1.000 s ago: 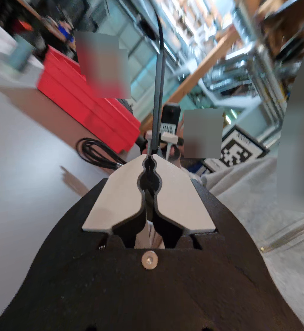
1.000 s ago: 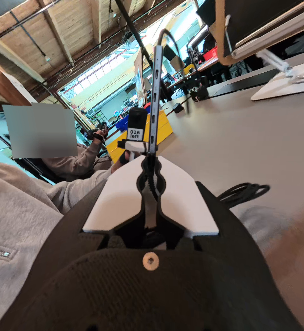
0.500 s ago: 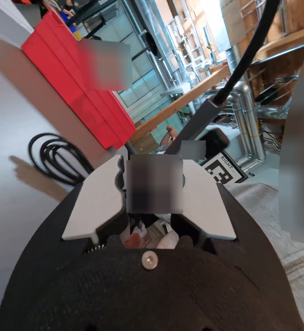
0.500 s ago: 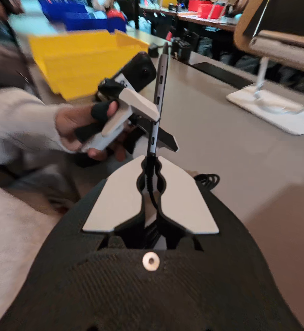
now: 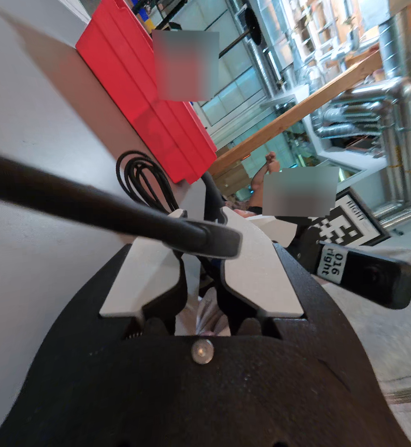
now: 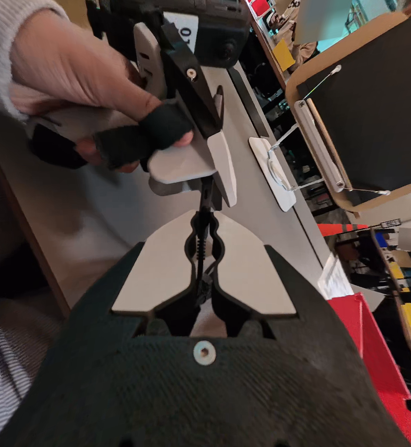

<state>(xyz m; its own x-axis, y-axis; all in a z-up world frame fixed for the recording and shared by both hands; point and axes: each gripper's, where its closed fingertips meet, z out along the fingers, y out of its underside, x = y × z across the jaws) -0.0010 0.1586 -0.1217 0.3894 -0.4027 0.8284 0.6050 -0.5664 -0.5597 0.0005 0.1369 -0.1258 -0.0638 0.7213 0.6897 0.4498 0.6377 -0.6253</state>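
Because my right tool (image 6: pixel 203 217) was clamped on the plug (image 6: pixel 203 226), with the ribbed collar lying in the scalloped gap behind the tips, the pinch fell on the stiff body and not on the thin cord (image 6: pixel 201 263) running back between the fingers. I judged that grip gave the firmest hold on it.

Just ahead of those tips the plug met the end of a slim dark bar (image 6: pixel 206 192). From my left tool (image 5: pixel 202 214) that same bar (image 5: pixel 199 239) lay slantwise across the fingertips, close and blurred. The left fingers stood apart with a plain gap, but I could not tell whether they pressed on the bar anywhere. My hand (image 6: pixel 78 79) gripped the left handle close above the right tool, so the two tools nearly touched and both were held up off the counter (image 5: pixel 30 121).

A coil of black cable (image 5: pixel 141 179) lay on the counter near its edge, just beside a red bin (image 5: pixel 146 96). Farther along stood a wire stand on a white base (image 6: pixel 272 169), well apart from both tools. The bar itself blocked much of my left view, hiding where the fingertips met it.
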